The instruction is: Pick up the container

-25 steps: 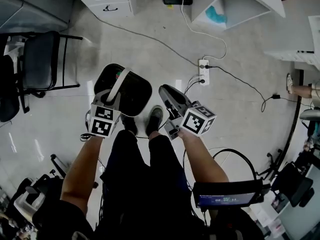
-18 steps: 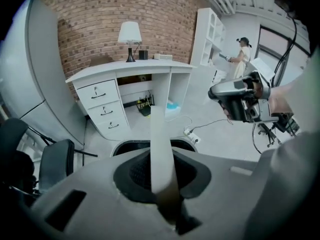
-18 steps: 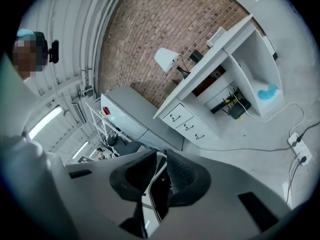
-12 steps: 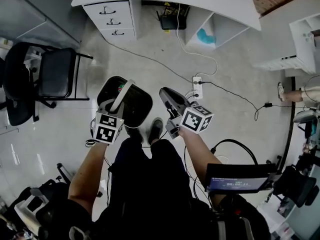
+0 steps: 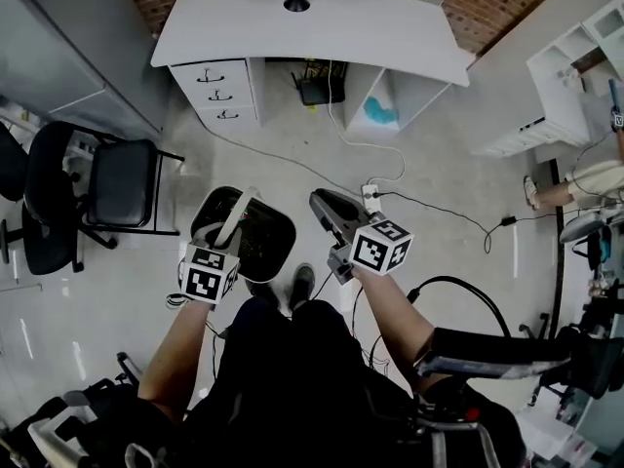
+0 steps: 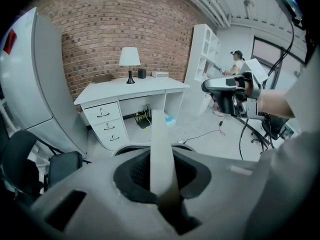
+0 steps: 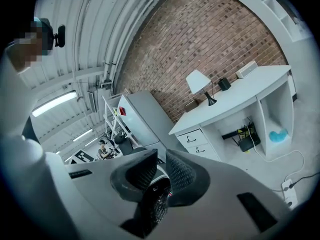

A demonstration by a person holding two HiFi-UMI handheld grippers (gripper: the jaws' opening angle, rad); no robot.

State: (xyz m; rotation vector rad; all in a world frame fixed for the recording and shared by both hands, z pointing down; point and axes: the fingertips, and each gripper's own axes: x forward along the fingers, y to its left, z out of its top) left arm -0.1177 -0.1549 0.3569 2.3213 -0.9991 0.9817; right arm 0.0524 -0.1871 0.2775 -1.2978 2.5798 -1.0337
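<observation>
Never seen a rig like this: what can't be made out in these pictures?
- Head view: what is in the container: dark, partly behind the left gripper.
- Left gripper view: the container body, under the gripper; only its white handle shows.
- Head view: blue thing under the desk, too small.

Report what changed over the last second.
The left gripper, clamped on the white handle, carried the black container upward as the person straightened; the desk came fully into view. The right gripper rose alongside, and its jaws have just been closing with nothing between them. The left grip stayed as it was.
</observation>
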